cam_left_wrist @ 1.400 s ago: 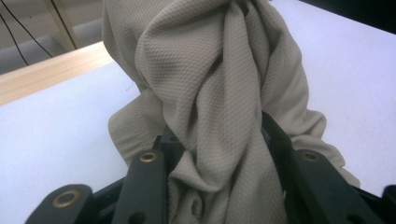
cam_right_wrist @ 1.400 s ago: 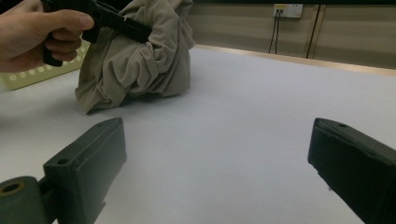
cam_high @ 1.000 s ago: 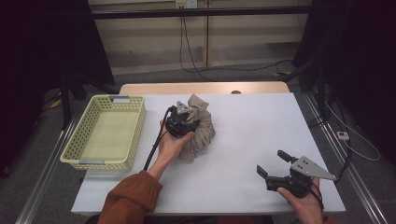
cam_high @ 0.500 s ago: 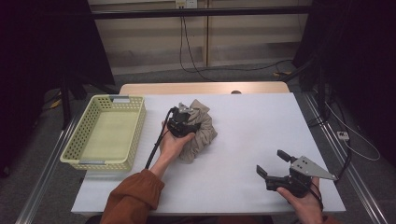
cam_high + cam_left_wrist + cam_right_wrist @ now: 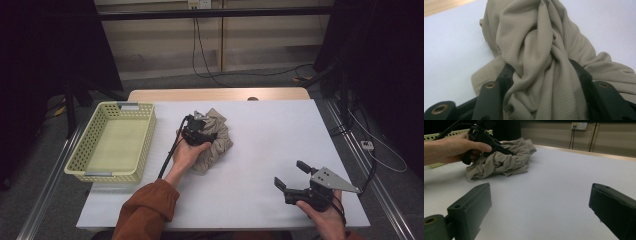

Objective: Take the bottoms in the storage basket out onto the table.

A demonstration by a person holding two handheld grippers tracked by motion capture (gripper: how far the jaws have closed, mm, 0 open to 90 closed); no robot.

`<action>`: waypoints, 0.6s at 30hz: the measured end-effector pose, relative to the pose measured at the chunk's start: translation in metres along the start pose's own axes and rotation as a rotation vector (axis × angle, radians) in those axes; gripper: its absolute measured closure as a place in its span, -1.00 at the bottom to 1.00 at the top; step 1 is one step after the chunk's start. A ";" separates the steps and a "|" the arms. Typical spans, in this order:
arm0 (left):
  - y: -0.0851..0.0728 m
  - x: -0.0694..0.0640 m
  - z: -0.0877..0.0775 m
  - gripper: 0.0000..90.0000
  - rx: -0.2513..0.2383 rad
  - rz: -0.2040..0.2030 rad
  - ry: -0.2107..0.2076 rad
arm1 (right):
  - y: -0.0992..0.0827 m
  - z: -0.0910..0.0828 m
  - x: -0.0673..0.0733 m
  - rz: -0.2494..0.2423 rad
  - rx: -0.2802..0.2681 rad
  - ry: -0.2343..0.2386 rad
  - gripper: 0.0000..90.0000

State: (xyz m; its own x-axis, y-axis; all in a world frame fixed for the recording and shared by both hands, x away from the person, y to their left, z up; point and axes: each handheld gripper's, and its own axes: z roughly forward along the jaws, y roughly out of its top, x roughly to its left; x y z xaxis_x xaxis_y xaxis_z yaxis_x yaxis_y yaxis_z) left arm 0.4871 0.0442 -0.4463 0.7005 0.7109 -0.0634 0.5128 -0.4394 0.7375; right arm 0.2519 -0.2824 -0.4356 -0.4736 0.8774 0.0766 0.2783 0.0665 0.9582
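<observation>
— Looking down from the high view, where is the cloth?

— Bunched in a crumpled beige heap near the middle of the white surface, a little left of centre. The yellow basket sits well to its left, at the left edge of the surface.

— And the left hand-held gripper?

— It lies on the left side of the heap, pushed into the folds. In the left gripper view its two black jaws stand on either side of a thick twisted fold of the cloth. The jaws have just been opening, and the fold is between them; they look loosened rather than pinching it, though fabric drapes against both.

— The right one?

— The right hand-held gripper is at the near right corner of the surface, well apart from the cloth, held in the right hand. Its jaws are spread wide with nothing between them; the right gripper view shows bare white surface in the gap and the left hand with the cloth farther off.
</observation>
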 end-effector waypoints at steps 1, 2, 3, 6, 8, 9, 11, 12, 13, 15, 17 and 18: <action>0.000 0.000 0.001 0.05 -0.001 0.013 0.006 | 0.000 0.000 0.000 -0.001 0.000 0.001 -0.90; 0.000 0.000 0.002 0.03 0.000 0.016 0.005 | 0.000 0.000 0.000 0.000 -0.001 0.001 -0.90; 0.000 0.001 0.003 0.02 0.000 0.013 -0.002 | 0.000 0.000 0.000 0.000 -0.001 0.001 -0.90; 0.001 0.001 0.004 -0.04 0.010 0.016 -0.012 | 0.000 0.000 0.000 0.000 0.000 0.001 -0.90; 0.003 -0.002 0.006 -0.07 0.034 0.018 -0.033 | 0.000 0.000 0.000 0.000 0.000 0.001 -0.90; 0.004 -0.004 0.005 -0.11 0.047 0.032 -0.032 | 0.000 0.000 0.000 0.000 0.000 0.001 -0.90; 0.004 -0.006 0.006 -0.15 0.057 0.041 -0.037 | 0.000 0.000 0.000 0.001 0.000 0.001 -0.90; 0.003 -0.006 0.006 -0.17 0.056 0.030 -0.049 | 0.000 0.000 0.000 0.001 0.000 0.001 -0.90; 0.003 -0.007 0.007 -0.21 0.055 0.013 -0.060 | 0.000 0.000 0.000 0.001 0.002 0.002 -0.90; 0.003 -0.009 0.008 -0.34 0.063 0.026 -0.073 | 0.000 0.000 0.000 0.001 0.001 0.002 -0.90; 0.002 -0.012 0.009 -0.44 0.070 0.038 -0.077 | 0.000 0.000 0.000 0.001 0.001 0.001 -0.90; 0.002 -0.013 0.009 -0.47 0.068 0.037 -0.075 | 0.000 0.000 0.000 0.002 0.002 0.001 -0.90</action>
State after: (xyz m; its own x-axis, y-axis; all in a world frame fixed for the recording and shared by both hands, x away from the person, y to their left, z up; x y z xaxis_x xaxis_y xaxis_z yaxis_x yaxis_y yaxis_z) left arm 0.4835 0.0292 -0.4498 0.7537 0.6512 -0.0889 0.5162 -0.5028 0.6934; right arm 0.2521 -0.2825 -0.4356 -0.4737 0.8772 0.0788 0.2806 0.0655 0.9576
